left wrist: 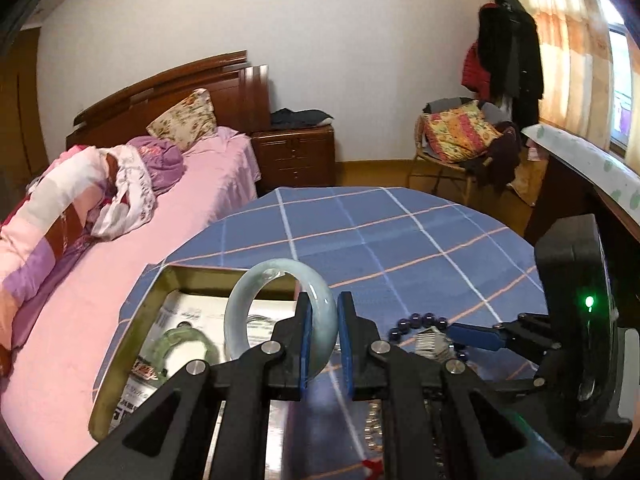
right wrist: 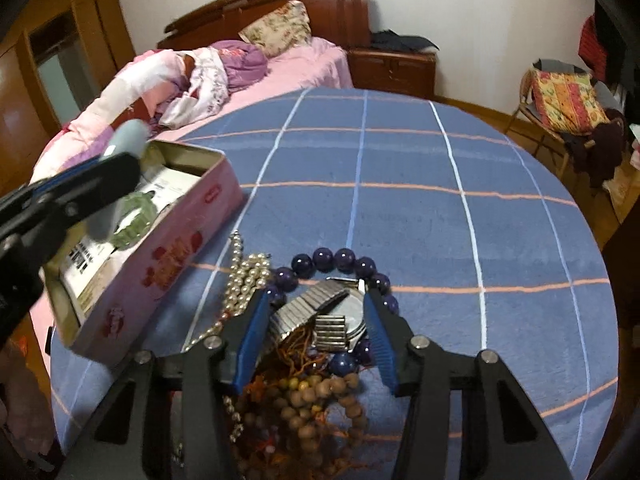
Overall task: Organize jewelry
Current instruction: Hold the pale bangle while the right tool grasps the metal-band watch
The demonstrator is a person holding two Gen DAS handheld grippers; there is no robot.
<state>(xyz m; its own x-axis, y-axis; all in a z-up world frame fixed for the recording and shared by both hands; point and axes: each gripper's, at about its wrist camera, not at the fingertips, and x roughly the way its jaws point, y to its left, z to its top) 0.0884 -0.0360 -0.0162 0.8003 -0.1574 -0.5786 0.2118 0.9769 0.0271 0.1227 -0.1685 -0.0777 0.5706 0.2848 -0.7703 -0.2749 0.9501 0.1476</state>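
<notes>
One green bangle [left wrist: 182, 346] lies in the tin [left wrist: 132, 320]; my left gripper [left wrist: 325, 344] clamps the pale bangle [left wrist: 256, 292], my right gripper [right wrist: 316, 332] straddles the watch [right wrist: 320, 312] half-wide. The bead heap [right wrist: 304, 400] at the bench's near edge remains.

No readable text: print on the paper [right wrist: 86, 258] in the tin [right wrist: 168, 280] is too blurred.
</notes>
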